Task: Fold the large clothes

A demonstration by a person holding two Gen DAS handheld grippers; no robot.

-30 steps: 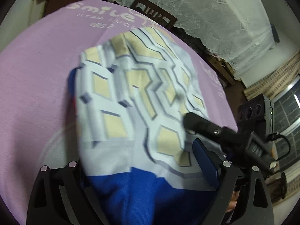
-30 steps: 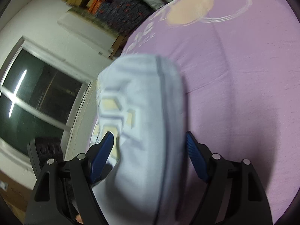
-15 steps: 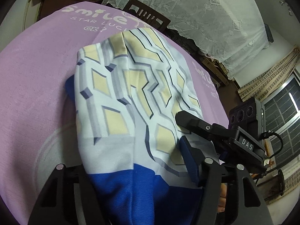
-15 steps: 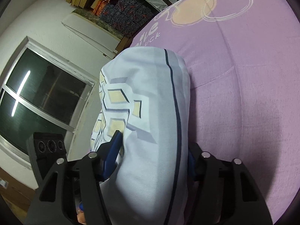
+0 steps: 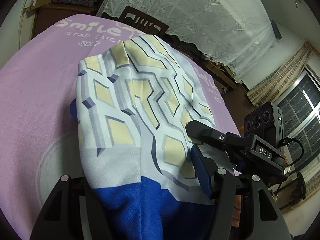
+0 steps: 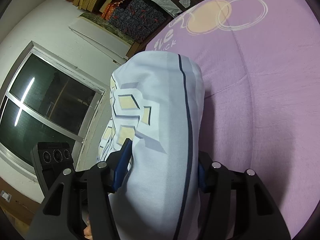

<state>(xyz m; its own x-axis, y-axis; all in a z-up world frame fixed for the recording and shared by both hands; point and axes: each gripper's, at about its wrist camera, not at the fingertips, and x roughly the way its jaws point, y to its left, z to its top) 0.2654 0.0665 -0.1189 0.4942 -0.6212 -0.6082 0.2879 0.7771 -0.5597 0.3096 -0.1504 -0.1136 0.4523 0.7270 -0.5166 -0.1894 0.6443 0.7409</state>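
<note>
the garment is a smooth, thin woven cloth, pale blue-white with a print of cream diamonds and grey-navy angular outlines, and a solid royal-blue band at the end nearest the left claw. it hangs in soft rounded folds, bunched and draped above the purple bedsheet, which looks like a matte, slightly fuzzy cotton with faint creases.

the left gripper has its black arms closed in on the blue band of the garment; one blue ribbed pad presses the cloth on the side toward the window, the other is hidden under the fabric. the right gripper is clamped on a thick rolled fold of the same garment, with its blue pads pinching both sides of the bundle. seen from the left claw, the right gripper reaches in over the garment's edge on the window side, and its black body carries a small label reading "das".

on the bedsheet beyond the garment, white lettering reads "smile", "star luc…" and "ok?". a cream circle with white rings is printed on the sheet, well past the garment from the right claw.
</note>
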